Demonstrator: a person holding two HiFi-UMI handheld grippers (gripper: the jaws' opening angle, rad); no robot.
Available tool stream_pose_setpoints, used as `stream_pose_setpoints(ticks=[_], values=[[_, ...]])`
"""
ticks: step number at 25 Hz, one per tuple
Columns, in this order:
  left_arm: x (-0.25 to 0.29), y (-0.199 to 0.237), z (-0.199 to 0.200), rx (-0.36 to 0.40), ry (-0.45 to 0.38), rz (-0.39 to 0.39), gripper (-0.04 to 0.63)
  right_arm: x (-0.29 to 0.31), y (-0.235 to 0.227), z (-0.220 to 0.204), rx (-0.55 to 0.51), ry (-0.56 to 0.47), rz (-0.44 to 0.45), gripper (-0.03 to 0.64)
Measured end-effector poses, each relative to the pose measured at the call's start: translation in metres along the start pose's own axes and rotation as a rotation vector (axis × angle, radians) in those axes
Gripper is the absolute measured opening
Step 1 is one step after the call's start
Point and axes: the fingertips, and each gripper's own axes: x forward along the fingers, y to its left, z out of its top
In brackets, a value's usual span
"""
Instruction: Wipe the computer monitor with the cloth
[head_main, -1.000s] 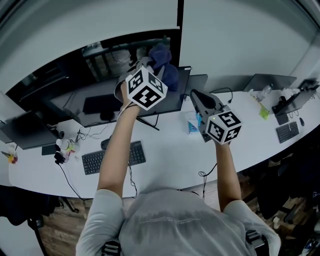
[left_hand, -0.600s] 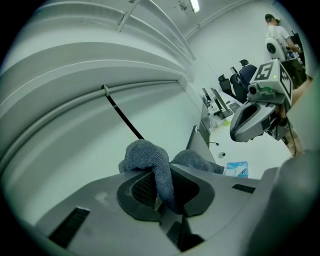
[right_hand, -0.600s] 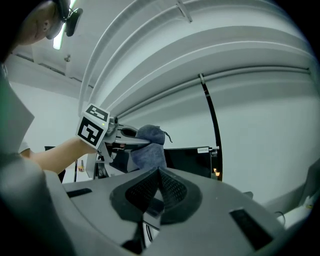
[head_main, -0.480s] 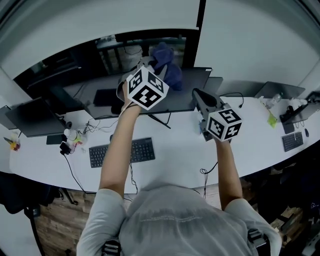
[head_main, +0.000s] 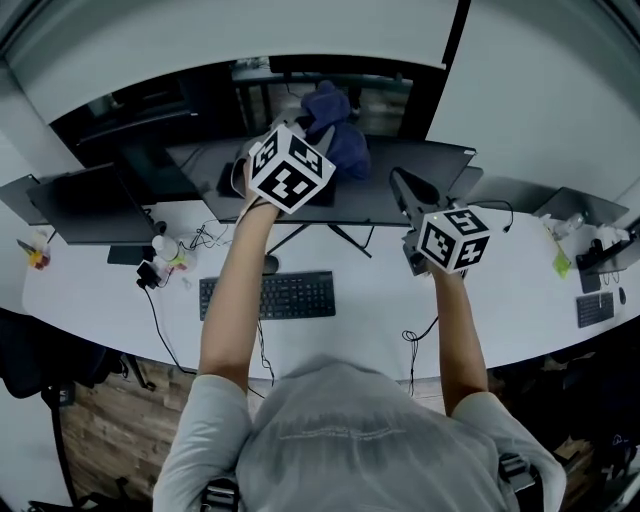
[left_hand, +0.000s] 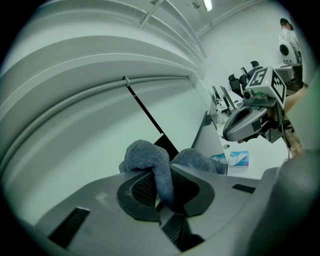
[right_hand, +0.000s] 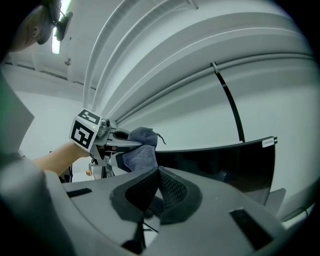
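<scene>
Left fingers (left_hand: 138, 190) pinching cloth (left_hand: 150, 152) by monitor's (right_hand: 225, 165) top edge, right fingers (right_hand: 171, 192) closed, empty

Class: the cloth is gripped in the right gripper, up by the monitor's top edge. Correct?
No. The left gripper holds the cloth, as the left gripper view shows, up by the monitor's top edge.

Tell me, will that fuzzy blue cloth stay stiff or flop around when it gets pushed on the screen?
Probably floppy: the fuzzy blue-grey terry cloth bunches and folds over both sides of the left gripper shut on it. Likely light too, since one small pinch holds the whole bundle up.
</scene>
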Motion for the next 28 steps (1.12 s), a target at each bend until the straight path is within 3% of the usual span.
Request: stream_pose_setpoints(ticks=[7,18,28], values=[[-0.030,0.035,-0.040,-0.042,0.006,0.024,0.043,0.044,0.038,-0.007,-0.007,0.016,0.045,0.002],[-0.069,0.076,-0.084,-0.064,-0.011,0.050,0.043,0.084,0.077,-0.010,-0.008,0.019,0.045,0.002],[-0.110,0.119,-0.131,-0.108,-0.005,0.115,0.043,0.113,0.120,-0.022,-0.006,0.031,0.097,0.002]])
